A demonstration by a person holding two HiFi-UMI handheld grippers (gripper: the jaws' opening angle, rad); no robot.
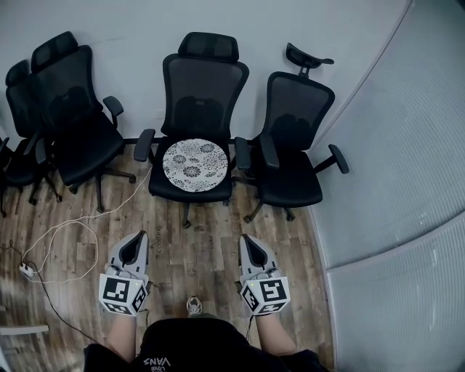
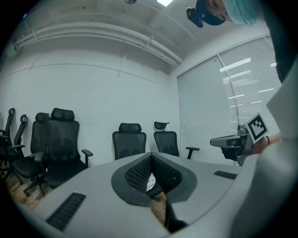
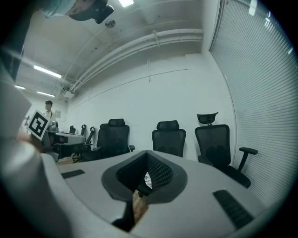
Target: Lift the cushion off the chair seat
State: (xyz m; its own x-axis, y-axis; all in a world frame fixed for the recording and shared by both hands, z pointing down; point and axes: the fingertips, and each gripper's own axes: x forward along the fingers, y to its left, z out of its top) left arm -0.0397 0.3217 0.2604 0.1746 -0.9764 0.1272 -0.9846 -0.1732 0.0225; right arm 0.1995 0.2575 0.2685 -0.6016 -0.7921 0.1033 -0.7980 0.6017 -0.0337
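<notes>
The left hand-held gripper and the right hand-held gripper hang side by side above the wooden floor. Each has its jaws pressed together with nothing between them. Well ahead of both, the round patterned cushion lies flat on the seat of the middle chair. In both gripper views only a sliver of it shows past the closed tips. More black chairs stand along the white wall. A white cable loops across the floor at the left. Ribbed blinds line the right side of the room.
</notes>
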